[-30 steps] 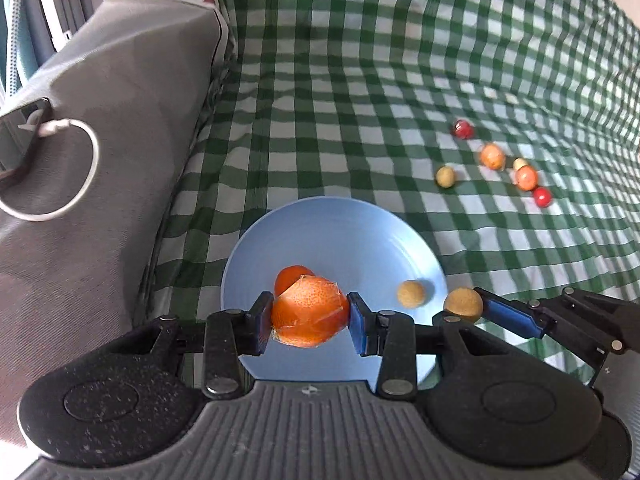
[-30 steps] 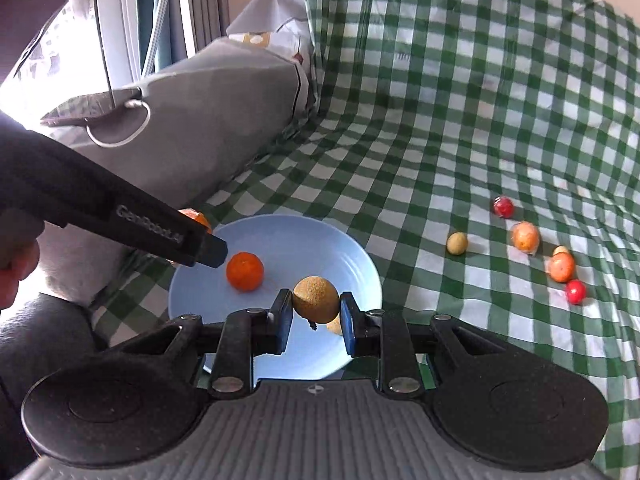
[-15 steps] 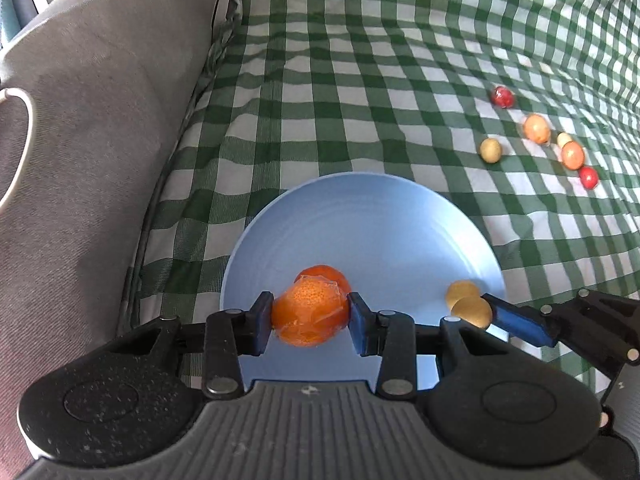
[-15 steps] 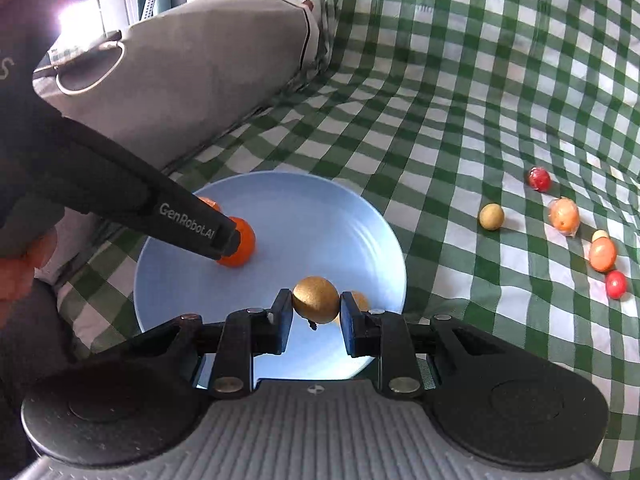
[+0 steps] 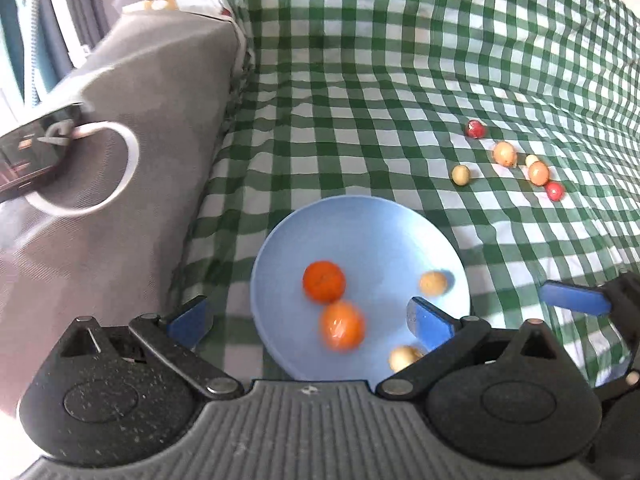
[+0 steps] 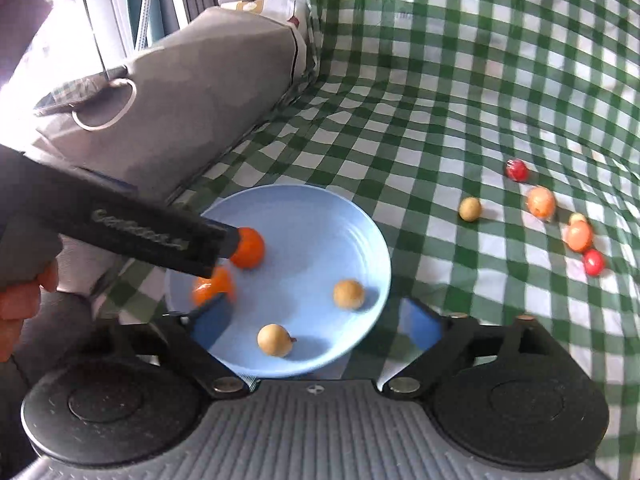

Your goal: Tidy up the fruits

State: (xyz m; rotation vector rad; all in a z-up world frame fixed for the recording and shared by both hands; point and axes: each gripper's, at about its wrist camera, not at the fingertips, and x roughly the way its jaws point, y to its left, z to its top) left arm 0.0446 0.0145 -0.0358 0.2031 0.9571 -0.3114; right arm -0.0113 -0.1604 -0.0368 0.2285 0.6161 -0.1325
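A light blue plate lies on the green checked cloth. It holds two orange fruits and two tan round fruits. In the right wrist view these are the oranges and tan fruits. My left gripper is open and empty above the plate's near side. My right gripper is open and empty over the plate's near rim. Several small fruits lie on the cloth to the right: a tan one, red ones, peach ones.
A grey cushion rises at the left, with a phone and a white cable loop on it. The checked cloth climbs a backrest behind. The left gripper's body crosses the right wrist view over the plate's left side.
Both grippers have opened. The left one has let go of the orange fruit and the right one of the tan fruit; both fruits now lie in the plate. Both views have pulled back.
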